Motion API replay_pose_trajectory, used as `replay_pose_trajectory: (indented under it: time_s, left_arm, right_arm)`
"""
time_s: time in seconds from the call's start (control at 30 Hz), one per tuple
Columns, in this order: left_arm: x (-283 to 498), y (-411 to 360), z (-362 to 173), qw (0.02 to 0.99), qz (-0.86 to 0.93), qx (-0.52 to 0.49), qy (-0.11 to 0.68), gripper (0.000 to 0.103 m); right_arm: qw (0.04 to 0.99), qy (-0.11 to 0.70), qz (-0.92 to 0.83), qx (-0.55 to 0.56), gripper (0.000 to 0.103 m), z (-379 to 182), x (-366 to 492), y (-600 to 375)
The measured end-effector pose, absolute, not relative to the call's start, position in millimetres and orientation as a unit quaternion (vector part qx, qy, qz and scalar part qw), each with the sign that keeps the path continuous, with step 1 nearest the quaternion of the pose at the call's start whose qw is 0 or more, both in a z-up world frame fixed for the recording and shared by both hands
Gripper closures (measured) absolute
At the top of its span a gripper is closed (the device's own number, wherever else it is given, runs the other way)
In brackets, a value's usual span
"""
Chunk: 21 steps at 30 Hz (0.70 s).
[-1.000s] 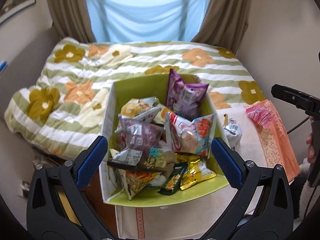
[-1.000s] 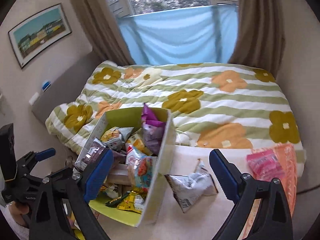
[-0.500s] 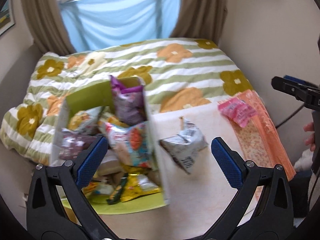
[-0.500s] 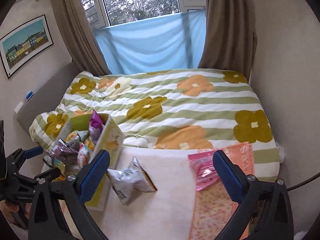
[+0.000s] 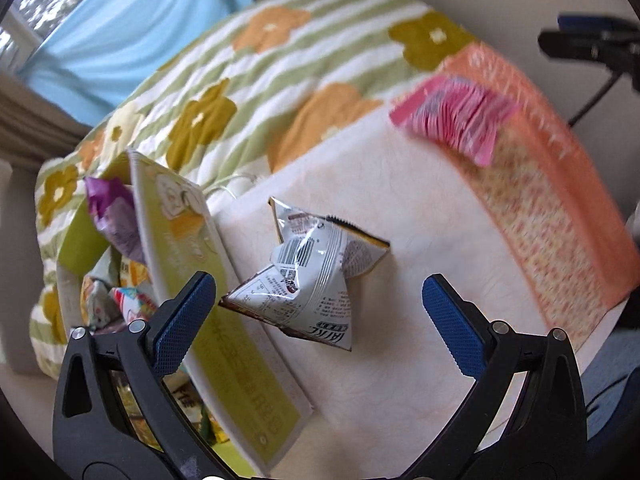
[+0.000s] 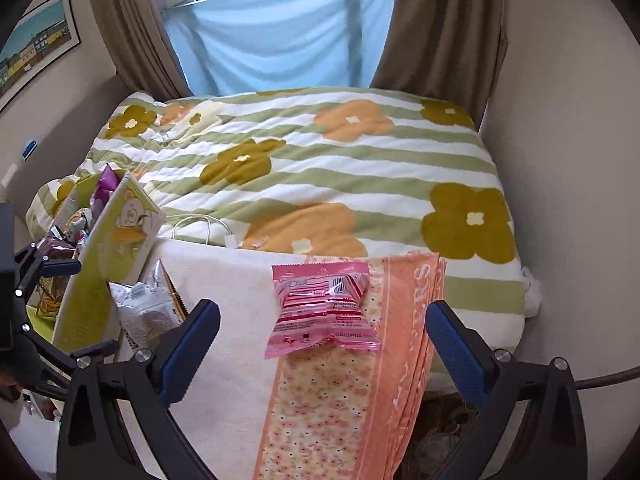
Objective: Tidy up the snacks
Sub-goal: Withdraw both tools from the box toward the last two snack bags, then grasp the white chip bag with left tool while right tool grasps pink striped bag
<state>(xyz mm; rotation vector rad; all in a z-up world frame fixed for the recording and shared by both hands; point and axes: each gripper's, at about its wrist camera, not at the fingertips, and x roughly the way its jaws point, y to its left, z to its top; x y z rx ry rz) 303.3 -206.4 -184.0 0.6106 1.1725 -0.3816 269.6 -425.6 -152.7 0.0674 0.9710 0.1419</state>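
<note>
A silver snack bag (image 5: 308,276) lies on the white cloth (image 5: 400,220), just ahead of my open, empty left gripper (image 5: 316,312). It also shows in the right wrist view (image 6: 146,312). A pink snack bag (image 6: 324,308) lies on the cloth's orange border, just ahead of my open, empty right gripper (image 6: 324,344); it is blurred in the left wrist view (image 5: 452,120). A green cardboard box (image 5: 208,292) full of snack bags stands left of the silver bag. The box also shows in the right wrist view (image 6: 108,256).
The cloth-covered surface (image 6: 224,320) stands against a bed with a flowered quilt (image 6: 320,168). A white cable (image 6: 204,228) lies at the quilt's edge. The wall is close on the right. Curtains and a window are behind the bed.
Both grippers swung to the right. The left view moved off the box onto the silver bag. The right view moved from the silver bag to the pink bag. Both stayed open.
</note>
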Motion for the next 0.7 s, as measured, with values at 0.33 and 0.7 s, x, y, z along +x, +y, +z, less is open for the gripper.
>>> replay_pose_trajectory:
  time_s: [0.33,0.7]
  left_arm:
    - [332.7,-217.0,-245.5,0.703,-0.161,0.364,0.590,0.005]
    - [349.3,-216.2,-281.1,0.679,-0.154,0.358,0.623,0.023]
  right_arm:
    - [0.843,0.529,0.084,0.046,0.000,-219.1,309.2,-426.3]
    - [0.811,0.576,0.098,0.023,0.000,-267.6,341.6,-414.4]
